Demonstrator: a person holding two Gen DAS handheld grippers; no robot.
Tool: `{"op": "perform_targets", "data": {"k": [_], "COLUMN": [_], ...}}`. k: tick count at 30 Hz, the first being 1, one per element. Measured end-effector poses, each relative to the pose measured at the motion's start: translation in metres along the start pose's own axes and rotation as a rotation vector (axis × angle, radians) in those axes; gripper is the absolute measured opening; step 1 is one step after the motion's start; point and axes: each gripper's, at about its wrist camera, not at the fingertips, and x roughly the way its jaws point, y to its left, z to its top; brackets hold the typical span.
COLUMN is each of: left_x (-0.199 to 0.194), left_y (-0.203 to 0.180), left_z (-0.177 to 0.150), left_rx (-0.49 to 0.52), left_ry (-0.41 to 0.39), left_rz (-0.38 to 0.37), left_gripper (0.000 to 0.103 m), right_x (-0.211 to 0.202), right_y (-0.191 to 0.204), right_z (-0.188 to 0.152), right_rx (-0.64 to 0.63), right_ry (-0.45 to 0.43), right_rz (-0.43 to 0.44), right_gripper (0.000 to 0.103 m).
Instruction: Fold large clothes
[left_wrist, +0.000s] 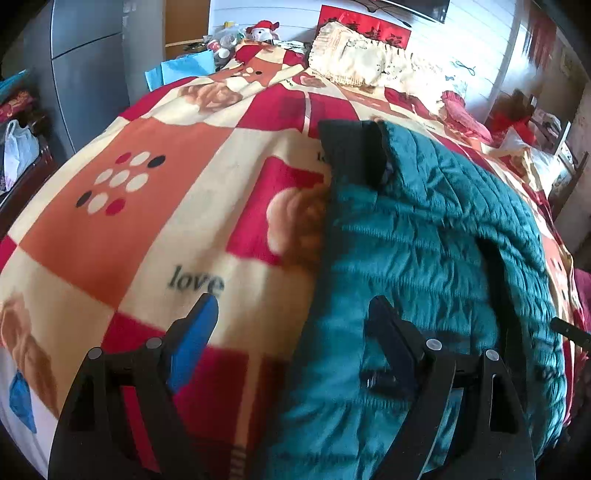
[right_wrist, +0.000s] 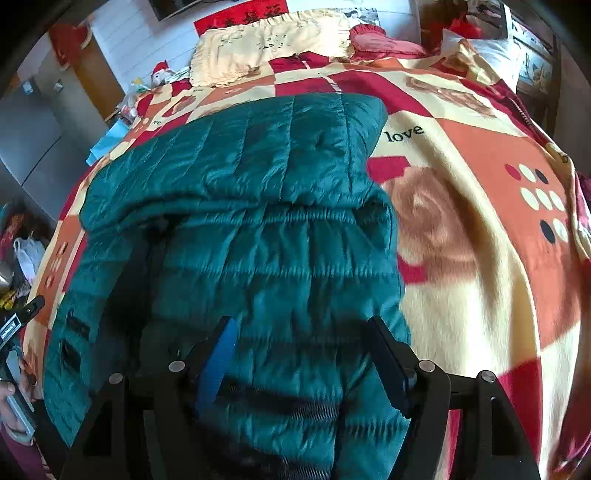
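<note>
A teal quilted jacket (left_wrist: 424, 236) with a dark collar lies partly folded on a bed with a red, orange and cream patterned blanket (left_wrist: 122, 229). My left gripper (left_wrist: 291, 306) is open and empty, straddling the jacket's left edge, one finger over the blanket and one over the jacket. In the right wrist view the jacket (right_wrist: 258, 206) has its lower part folded up over itself. My right gripper (right_wrist: 301, 328) is open and empty above the jacket's near end. The left gripper's tip (right_wrist: 33, 306) shows at the far left.
Cream pillows (right_wrist: 266, 48) and a red cushion (right_wrist: 384, 40) lie at the head of the bed. A grey cabinet (left_wrist: 85, 74), a white plastic bag (left_wrist: 18, 147) and clutter stand left of the bed. A nightstand (left_wrist: 554, 147) with items stands on the right.
</note>
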Motion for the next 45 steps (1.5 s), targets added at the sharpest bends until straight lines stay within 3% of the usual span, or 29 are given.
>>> {"op": "perform_targets", "data": {"k": [15,45], "left_x": [-0.023,-0.031], "left_y": [-0.013,-0.015], "left_z": [-0.039,-0.079], "left_rx": [0.042,0.083], "left_ry": [-0.005,0.057], "left_rz": [-0.008,-0.027], "left_gripper": [0.085,0.084], "right_x": [-0.02,-0.057], "right_y": [0.02,0.014], "right_z": [-0.058,-0.105], "right_rx": [-0.044,-0.009], "right_ry": [0.033,0.027], "right_rz": [0.009,-0.02], "right_gripper": [0.07,0.075]}}
